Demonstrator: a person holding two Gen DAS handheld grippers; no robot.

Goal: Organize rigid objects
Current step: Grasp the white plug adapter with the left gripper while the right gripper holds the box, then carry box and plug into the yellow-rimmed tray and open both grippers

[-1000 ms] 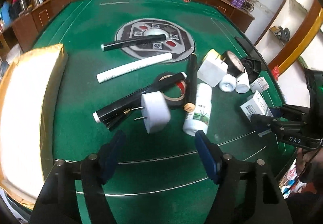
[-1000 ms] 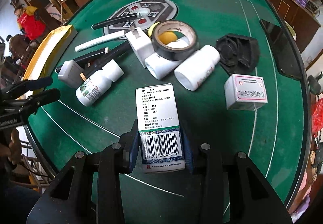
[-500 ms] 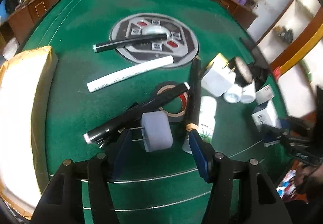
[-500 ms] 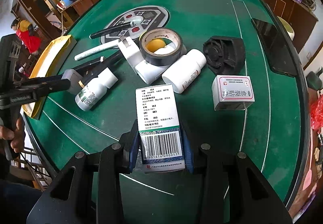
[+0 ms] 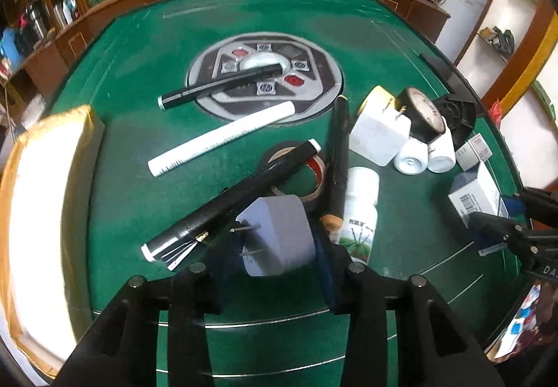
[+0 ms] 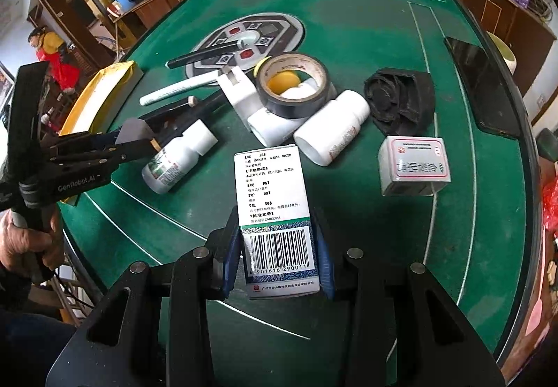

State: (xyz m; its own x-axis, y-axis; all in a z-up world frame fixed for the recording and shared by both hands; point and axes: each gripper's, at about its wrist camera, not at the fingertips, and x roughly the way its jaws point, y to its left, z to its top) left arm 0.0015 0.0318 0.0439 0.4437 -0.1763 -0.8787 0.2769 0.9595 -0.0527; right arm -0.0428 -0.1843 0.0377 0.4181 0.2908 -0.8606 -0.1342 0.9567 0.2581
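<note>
Charger plug (image 5: 279, 240): rigid, light, smooth-sided; your left gripper (image 5: 270, 261) is closing across its flat flanks, prongs clear. Right gripper (image 6: 277, 259) stands clenched on the medicine carton (image 6: 275, 212), which crushes easily.

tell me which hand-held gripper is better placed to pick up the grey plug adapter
Left. The left hand-held gripper already straddles the grey plug adapter, jaws closing on it. The right hand-held gripper is clamped on the barcode box.

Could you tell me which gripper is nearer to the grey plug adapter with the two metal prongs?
Left. The left gripper straddles the grey plug adapter, jaws closing around it. The right gripper is off to the side, clamped on the barcoded box.
</note>
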